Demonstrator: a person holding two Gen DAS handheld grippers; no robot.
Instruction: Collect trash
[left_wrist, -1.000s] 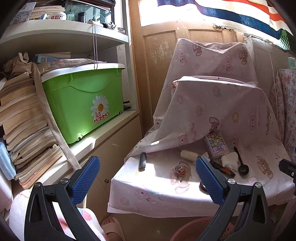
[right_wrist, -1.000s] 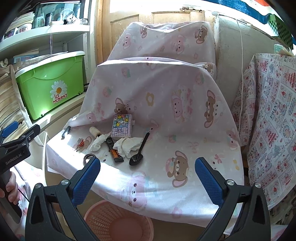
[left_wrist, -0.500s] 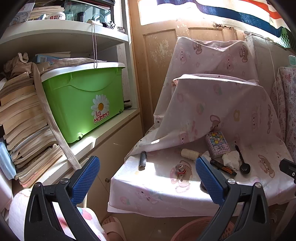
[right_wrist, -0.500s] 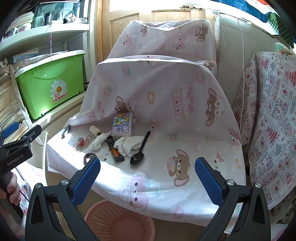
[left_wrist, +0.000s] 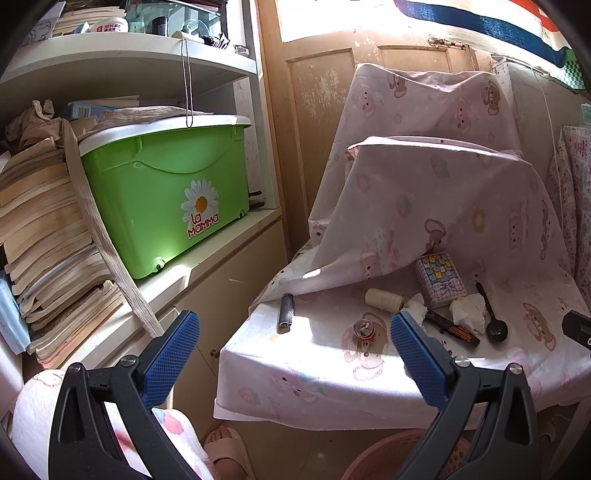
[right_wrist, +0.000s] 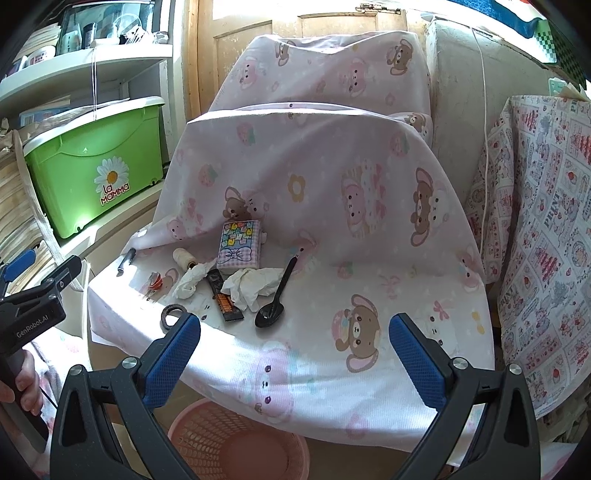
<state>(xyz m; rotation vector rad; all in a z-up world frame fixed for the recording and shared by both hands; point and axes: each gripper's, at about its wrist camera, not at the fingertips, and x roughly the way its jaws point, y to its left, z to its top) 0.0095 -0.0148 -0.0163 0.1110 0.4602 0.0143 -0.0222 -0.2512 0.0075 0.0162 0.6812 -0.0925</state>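
While both grippers are held wide apart and empty, the left gripper (left_wrist: 295, 354) is aimed past a green storage box (left_wrist: 166, 195). Two crumpled tissues (right_wrist: 255, 286) are seen on the pink cloth-covered seat (right_wrist: 369, 258), partly covering a dark wrapper (right_wrist: 225, 299). Below the right gripper (right_wrist: 294, 354), a pink basket (right_wrist: 236, 443) is cut off.

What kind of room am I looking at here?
Probably a lived-in home, a storage corner perhaps: shelves stacked with old books, a green storage box, and a chair draped in bear-print cloth, with a pink basket below.
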